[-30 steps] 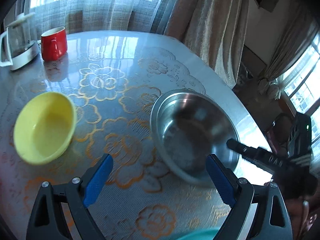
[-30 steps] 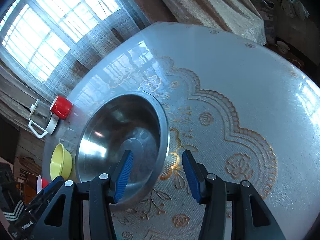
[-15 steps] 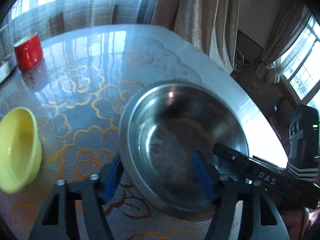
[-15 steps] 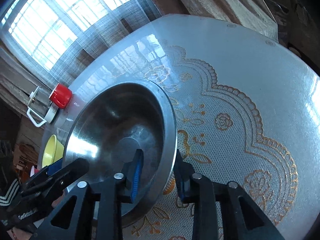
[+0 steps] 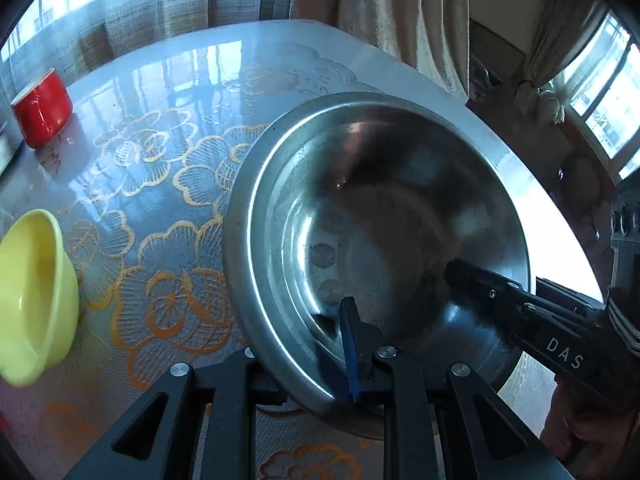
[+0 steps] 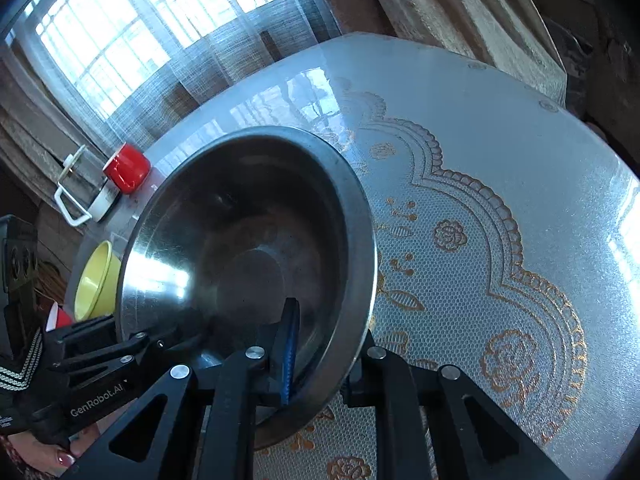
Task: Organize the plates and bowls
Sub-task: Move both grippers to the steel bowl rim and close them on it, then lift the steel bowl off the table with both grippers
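Steel bowl (image 5: 384,216) on desk (image 5: 168,92), between both grippers | left hand-held gripper (image 5: 308,364) closing over near rim | right hand-held gripper (image 6: 320,344) clamped on opposite rim | yellow bowl (image 5: 32,300) well left

Both tools are matte black plastic with triangular cut-outs in their linkage arms and silver round-headed screws at the pivots. The left gripper (image 5: 312,364) carries a blue ribbed pad on its inner finger, seen edge-on at 6 o'clock of its own view. The right gripper (image 6: 320,344) has the same blue pad. Seen from across, the right tool bears white letters "DAS"; the left one reads "GenRobot.AI". A black strap with white stripes shows at 8 o'clock in the right view, near a painted fingernail.
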The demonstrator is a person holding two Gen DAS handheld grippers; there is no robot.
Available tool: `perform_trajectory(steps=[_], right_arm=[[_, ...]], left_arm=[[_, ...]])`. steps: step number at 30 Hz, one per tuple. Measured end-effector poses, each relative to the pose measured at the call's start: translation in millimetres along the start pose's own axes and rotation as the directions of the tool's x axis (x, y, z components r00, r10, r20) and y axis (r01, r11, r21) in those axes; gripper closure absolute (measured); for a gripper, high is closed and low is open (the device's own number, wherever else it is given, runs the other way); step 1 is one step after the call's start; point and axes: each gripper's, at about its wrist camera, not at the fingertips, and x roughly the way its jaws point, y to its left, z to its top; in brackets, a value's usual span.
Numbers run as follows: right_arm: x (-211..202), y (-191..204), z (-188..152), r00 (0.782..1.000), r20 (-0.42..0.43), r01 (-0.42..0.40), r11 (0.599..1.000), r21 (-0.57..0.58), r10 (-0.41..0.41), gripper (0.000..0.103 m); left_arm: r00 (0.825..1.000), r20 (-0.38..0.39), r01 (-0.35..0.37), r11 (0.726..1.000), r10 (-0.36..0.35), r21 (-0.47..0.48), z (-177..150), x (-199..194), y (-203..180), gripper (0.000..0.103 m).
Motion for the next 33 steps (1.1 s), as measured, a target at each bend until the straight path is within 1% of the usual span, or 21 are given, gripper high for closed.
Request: perform_trajectory(steps=[3,8,12,18,26,30,33], right_arm=[[-2.7,1.5,-4.0,1.0,-0.003,-0.002,1.0,-0.003,0.002,0.087],[-7.6,8.4,-14.8,1.0,-0.014,0.017,0.999,-0.051,-0.017,0.088],[-16.2,9.6,-22.8,1.0,-0.011,0.009,0.998,-0.056,-0.009,0.088],[-31.5,17.5,-30.1,1.0,0.0,0.008,0.997,-0.079,-0.008,0.088],[-67.0,32.3,-34.9,0.999,0.05,0.009,0.995,-0.098,-0.004,0.088],[-88.7,41.0,-43.1,0.997,0.075,0.002,0.994,-0.113,0.007,0.088],[-98.5,50.8,-48.7,0.996,0.086,-0.006,0.993,-0.122,0.017,0.088]], left_arm=[[1.0,0.004,-0.002,1.0,0.002,0.014,-7.1,-2.6,-1.5,0.082],[0.999,0.03,-0.034,0.997,0.032,0.064,-22.2,-14.3,-6.6,0.082],[0.999,0.038,-0.022,0.998,0.019,0.062,-34.5,-25.4,-6.2,0.082],[0.998,0.068,-0.022,0.997,0.017,0.069,-53.8,-49.7,-6.5,0.082],[0.99,0.14,-0.031,0.997,0.021,0.067,-68.7,-91.0,-15.2,0.082],[0.982,0.185,-0.045,0.997,0.033,0.062,-89.6,-113.7,-16.6,0.082],[0.978,0.206,-0.052,0.997,0.04,0.051,-98.9,-127.5,-18.9,0.082]])
